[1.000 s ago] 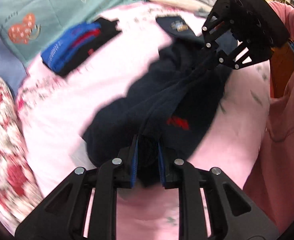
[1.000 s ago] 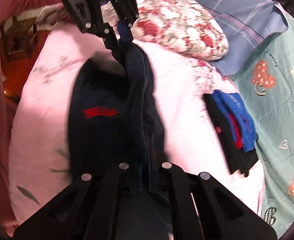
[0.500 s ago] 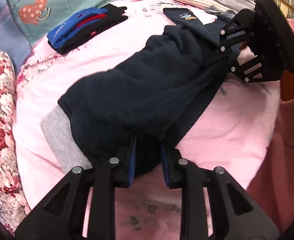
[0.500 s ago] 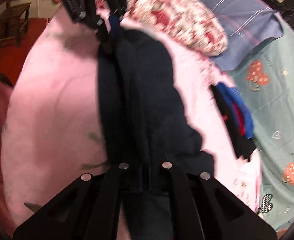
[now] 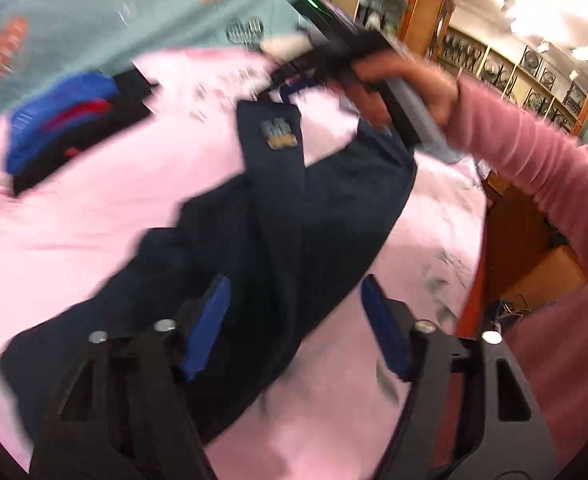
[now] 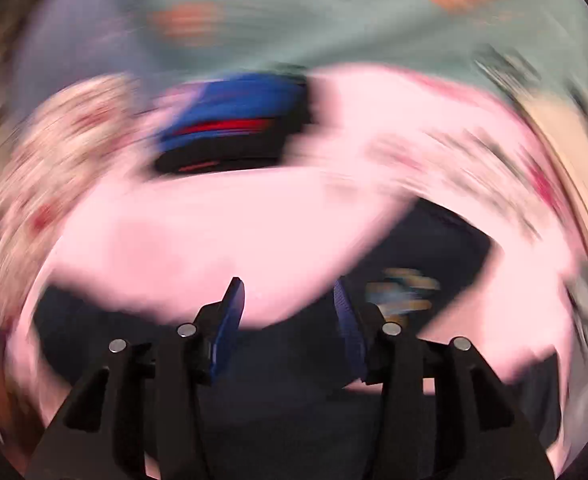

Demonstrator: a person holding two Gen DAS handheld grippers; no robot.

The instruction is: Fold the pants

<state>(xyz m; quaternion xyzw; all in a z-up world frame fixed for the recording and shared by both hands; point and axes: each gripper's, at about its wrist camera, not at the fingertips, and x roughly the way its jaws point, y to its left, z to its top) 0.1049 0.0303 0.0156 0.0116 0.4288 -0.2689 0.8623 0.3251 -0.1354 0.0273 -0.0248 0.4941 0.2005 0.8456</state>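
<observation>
Lying lengthwise ahead of the open, empty left gripper (image 5: 294, 324), the dark pants (image 5: 285, 240) stretch away toward the equally open right gripper (image 6: 287, 320).

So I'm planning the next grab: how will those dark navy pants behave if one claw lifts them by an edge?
The navy pants look soft and floppy: they lie rumpled on the pink bedspread, so they would probably sag and unfold. The cloth looks thick, perhaps fleece, so likely grippy rather than slippery. Both the left claw and right claw are open.
</observation>
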